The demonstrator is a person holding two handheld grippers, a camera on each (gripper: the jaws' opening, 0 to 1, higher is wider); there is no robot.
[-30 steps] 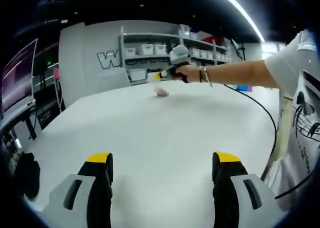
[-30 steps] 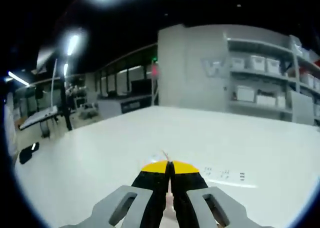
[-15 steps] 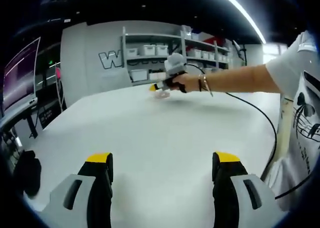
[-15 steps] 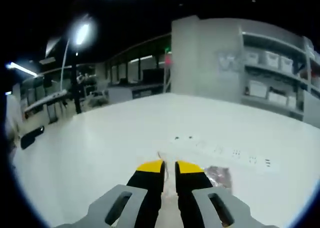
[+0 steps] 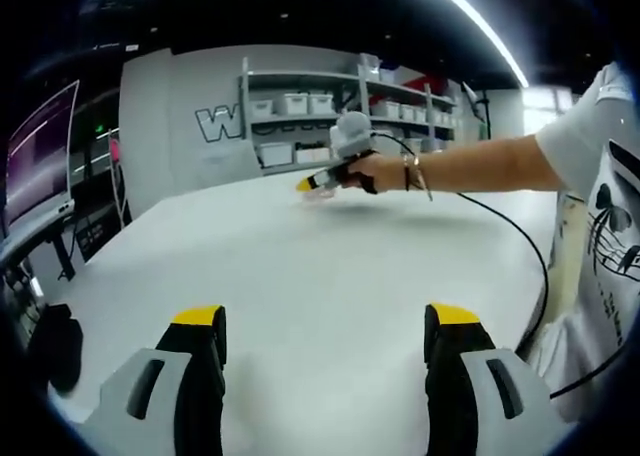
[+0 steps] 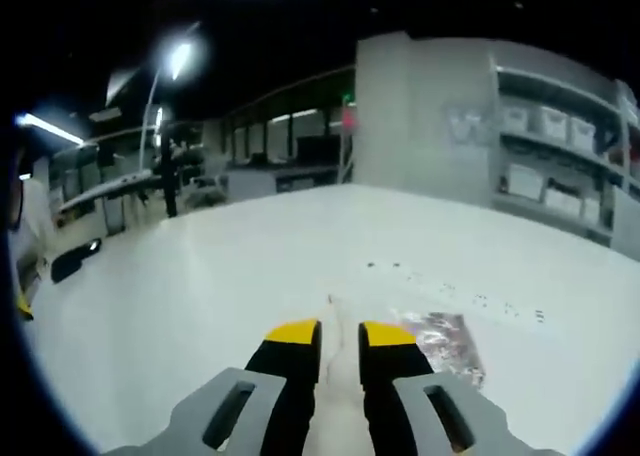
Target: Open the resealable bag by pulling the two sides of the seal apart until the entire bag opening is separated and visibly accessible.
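the left gripper (image 5: 327, 338) hangs low over the white counter (image 5: 330, 256) with its yellow-tipped jaws spread wide and nothing between them. in the left gripper view, far across the counter, a person's hand (image 5: 372, 170) on an outstretched arm holds the right gripper (image 5: 303, 185), its yellow tip pointed down at the surface near a small pale shape that is too blurred to make out. a black cable (image 5: 520, 241) trails from that hand back along the counter toward the person's white printed shirt (image 5: 600, 196). behind stand grey shelves (image 5: 330, 106) with white bins, and a dark bag (image 5: 52, 348) sits off the counter's left edge.

in the right gripper view, the right gripper (image 6: 340, 338) has its jaws parted by a narrow gap, holding nothing. the resealable bag (image 6: 448, 341) lies flat on the counter (image 6: 200, 296) just beside the right jaw's tip, clear with reddish, speckled contents; whether it touches the jaw cannot be told, nor whether its seal is open. a thin line runs on the counter ahead of the gap, and a row of small dark marks lies beyond the bag.
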